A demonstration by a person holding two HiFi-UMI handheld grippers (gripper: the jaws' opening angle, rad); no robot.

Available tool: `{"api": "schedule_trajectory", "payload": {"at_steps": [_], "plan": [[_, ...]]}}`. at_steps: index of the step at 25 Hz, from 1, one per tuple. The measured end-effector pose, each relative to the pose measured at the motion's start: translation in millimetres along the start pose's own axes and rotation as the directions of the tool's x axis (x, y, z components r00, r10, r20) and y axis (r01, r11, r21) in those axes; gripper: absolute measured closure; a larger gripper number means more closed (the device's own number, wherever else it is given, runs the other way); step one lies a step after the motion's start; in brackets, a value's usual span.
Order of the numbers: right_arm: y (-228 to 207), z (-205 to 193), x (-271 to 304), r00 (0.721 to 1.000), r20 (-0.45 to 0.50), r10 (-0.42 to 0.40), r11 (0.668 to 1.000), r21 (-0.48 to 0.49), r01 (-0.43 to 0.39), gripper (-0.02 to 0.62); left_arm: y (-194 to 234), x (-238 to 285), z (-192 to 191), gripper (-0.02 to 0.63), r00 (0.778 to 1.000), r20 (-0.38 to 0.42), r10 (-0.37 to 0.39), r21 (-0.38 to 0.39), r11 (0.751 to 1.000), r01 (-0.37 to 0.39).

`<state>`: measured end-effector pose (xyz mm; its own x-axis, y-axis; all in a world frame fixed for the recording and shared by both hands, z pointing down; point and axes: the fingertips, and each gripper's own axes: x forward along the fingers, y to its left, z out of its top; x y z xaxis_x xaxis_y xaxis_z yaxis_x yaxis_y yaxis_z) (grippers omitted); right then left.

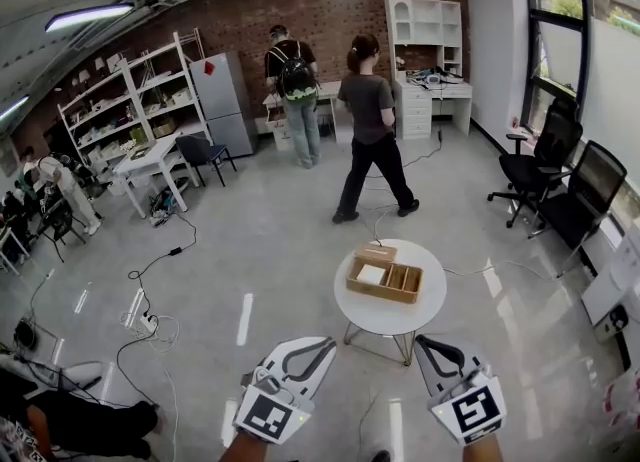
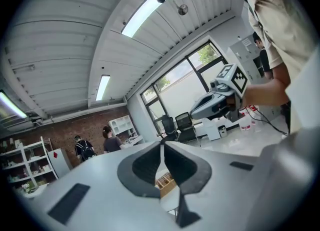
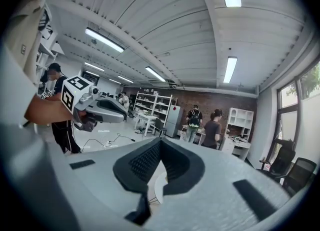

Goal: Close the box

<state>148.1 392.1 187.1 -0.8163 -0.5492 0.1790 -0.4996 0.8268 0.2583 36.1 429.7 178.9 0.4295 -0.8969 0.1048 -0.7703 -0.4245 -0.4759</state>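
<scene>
Showing open box [image 1: 384, 278] on table [image 1: 352, 318], head view; gripper views show left tool [image 2: 161, 143], right tool [image 3: 161, 141] closed, empty

person with backpack [image 1: 293, 80] | person in dark top [image 1: 370, 110] | office chairs [image 1: 545, 155] by window | white shelving [image 1: 130, 100] | floor cables [image 1: 176, 249]

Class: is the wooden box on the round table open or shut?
Open. The wooden box on the round white table shows its inner compartments from above; no lid covers them.
</scene>
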Motion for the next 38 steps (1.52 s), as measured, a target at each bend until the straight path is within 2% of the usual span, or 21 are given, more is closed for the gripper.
{"api": "schedule_trajectory", "payload": {"at_steps": [10,19,24,29,38], "plan": [[-42,-14,14,1.000,0.001,0.030,1.000,0.003,-0.030,0.603,9,52,3,0.581,1.000,-0.004,0.013,0.002,1.000,-0.013],[-75,-31,52,1.000,-0.027,-0.006,1.000,0.005,0.007,0.603,39,98,-23,0.581,0.999,0.034,-0.007,-0.011,1.000,0.008],[-108,-36,89,0.996,-0.054,-0.073,0.997,-0.001,0.074,0.603,77,141,-43,0.581,0.995,0.085,-0.051,-0.023,0.998,0.053],[-136,-26,141,0.985,-0.090,-0.148,0.989,0.001,0.149,0.603,134,183,-56,0.581,0.982,0.153,-0.106,-0.020,0.994,0.110],[-171,-13,237,0.967,-0.139,-0.214,0.976,0.005,0.217,0.603,218,242,-94,0.581,0.961,0.206,-0.186,-0.045,0.979,0.200]]}}
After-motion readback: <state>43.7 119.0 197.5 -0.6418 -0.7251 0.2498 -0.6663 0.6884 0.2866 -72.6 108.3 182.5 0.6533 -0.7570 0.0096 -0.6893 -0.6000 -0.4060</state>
